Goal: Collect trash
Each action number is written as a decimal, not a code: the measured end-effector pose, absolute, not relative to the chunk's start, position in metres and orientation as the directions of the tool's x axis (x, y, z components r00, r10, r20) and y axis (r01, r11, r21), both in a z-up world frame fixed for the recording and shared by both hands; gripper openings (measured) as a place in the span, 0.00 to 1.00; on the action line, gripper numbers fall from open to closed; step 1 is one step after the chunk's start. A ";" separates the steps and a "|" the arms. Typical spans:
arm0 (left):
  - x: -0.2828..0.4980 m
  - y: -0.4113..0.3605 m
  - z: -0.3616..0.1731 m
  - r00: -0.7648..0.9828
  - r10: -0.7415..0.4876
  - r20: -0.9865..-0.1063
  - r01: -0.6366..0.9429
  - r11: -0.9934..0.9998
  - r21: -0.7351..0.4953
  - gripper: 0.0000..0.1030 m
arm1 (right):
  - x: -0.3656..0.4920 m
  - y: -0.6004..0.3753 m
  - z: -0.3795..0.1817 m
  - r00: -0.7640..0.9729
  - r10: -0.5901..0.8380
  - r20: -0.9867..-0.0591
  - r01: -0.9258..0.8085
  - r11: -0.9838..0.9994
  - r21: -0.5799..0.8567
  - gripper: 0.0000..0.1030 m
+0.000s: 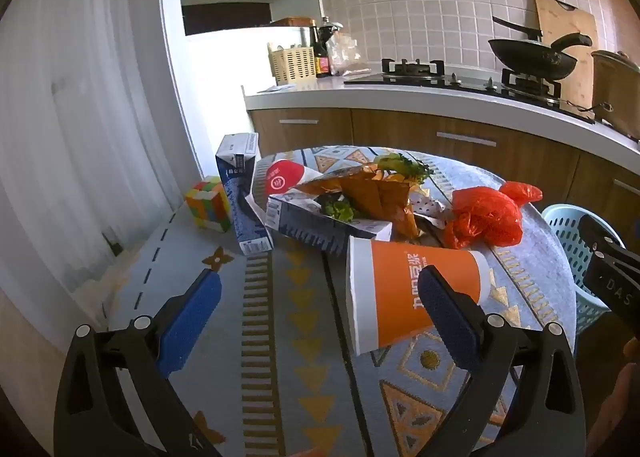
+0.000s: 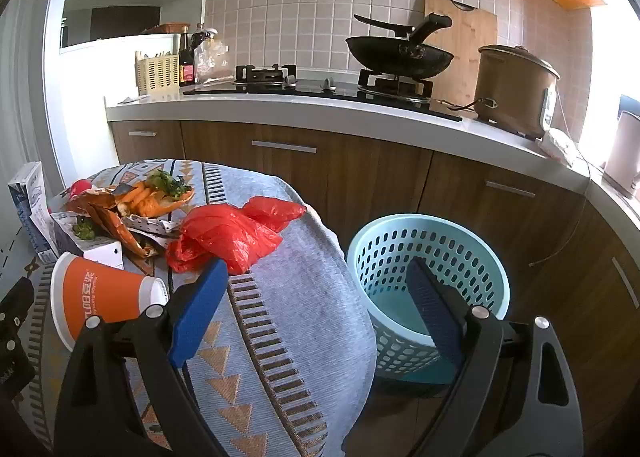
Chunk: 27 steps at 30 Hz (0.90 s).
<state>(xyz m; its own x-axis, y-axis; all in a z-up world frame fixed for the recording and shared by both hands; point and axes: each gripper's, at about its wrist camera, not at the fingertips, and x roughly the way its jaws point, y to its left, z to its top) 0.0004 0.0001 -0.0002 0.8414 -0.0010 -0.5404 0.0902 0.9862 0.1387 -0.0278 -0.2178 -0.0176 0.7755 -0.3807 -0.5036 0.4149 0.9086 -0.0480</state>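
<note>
An orange paper cup (image 1: 404, 293) lies on its side on the patterned tablecloth (image 1: 280, 337); it also shows in the right wrist view (image 2: 100, 297). Behind it lies a trash pile: a crumpled red plastic bag (image 1: 484, 217) (image 2: 228, 233), orange wrappers with greens (image 1: 376, 193) (image 2: 132, 209), a flattened blue-white carton (image 1: 320, 221) and a red-topped cup (image 1: 284, 177). A blue-white milk carton (image 1: 240, 193) stands upright at left. My left gripper (image 1: 320, 297) is open, its right finger in front of the cup. My right gripper (image 2: 316, 297) is open and empty above the table edge, near the light blue basket (image 2: 432, 257).
A Rubik's cube (image 1: 208, 203) sits left of the upright carton. The basket stands on the floor right of the table (image 1: 568, 241). Behind runs a kitchen counter (image 2: 320, 105) with a stove, a wok (image 2: 400, 53), a rice cooker (image 2: 516, 85) and wooden cabinets below.
</note>
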 end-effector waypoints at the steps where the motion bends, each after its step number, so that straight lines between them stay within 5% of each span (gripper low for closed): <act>1: 0.000 0.000 0.000 0.842 -0.001 -0.539 0.090 0.986 0.139 0.93 | -0.028 -0.218 -0.017 0.777 -0.381 -0.501 0.415 0.909 -0.046 0.84; 27: -0.001 0.005 0.002 0.842 -0.030 -0.539 0.091 0.992 0.088 0.93 | -0.031 -0.213 -0.016 0.780 -0.385 -0.494 0.412 0.909 -0.058 0.84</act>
<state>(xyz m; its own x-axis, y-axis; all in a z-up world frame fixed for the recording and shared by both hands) -0.0013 0.0047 0.0018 0.8420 -0.0297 -0.5386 0.0912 0.9919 0.0879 -0.0309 -0.2125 -0.0158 0.7797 -0.3850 -0.4939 0.4124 0.9092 -0.0575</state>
